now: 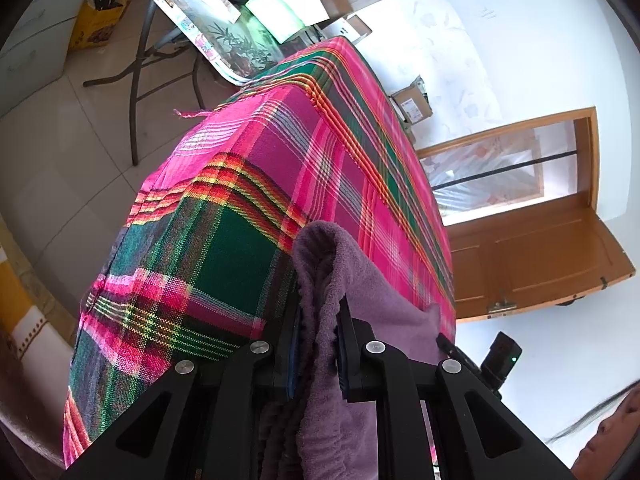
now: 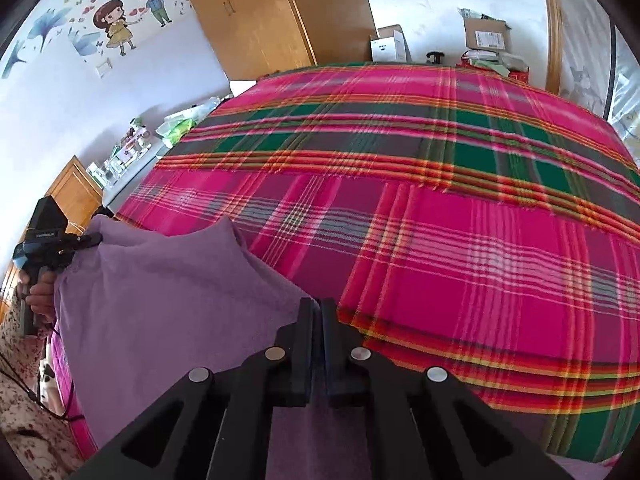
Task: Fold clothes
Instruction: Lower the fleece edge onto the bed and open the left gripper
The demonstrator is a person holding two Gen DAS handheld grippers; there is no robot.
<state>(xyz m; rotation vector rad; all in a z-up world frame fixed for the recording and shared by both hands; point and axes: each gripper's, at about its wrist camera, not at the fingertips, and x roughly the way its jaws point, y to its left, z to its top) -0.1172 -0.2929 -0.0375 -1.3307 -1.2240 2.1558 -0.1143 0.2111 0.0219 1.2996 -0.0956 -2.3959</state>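
Note:
A purple fleece garment (image 2: 168, 300) hangs stretched between both grippers above the near edge of a bed with a pink and green plaid cover (image 2: 440, 220). My right gripper (image 2: 319, 308) is shut on one upper edge of it. In the left wrist view my left gripper (image 1: 320, 320) is shut on a bunched fold of the same garment (image 1: 324, 264). The left gripper (image 2: 86, 240), held in a person's hand (image 2: 40, 296), shows at the far left of the right wrist view, pinching the other corner. The garment's lower part is hidden below the grippers.
A folding table (image 1: 224, 36) with papers and a yellow bag (image 1: 100, 12) stand on the tiled floor past the bed's end. A wooden door (image 1: 532, 256) and cardboard box (image 1: 412, 102) flank the bed. A wardrobe (image 2: 256, 12), boxes (image 2: 486, 36) and a cluttered side table (image 2: 128, 148) line the walls.

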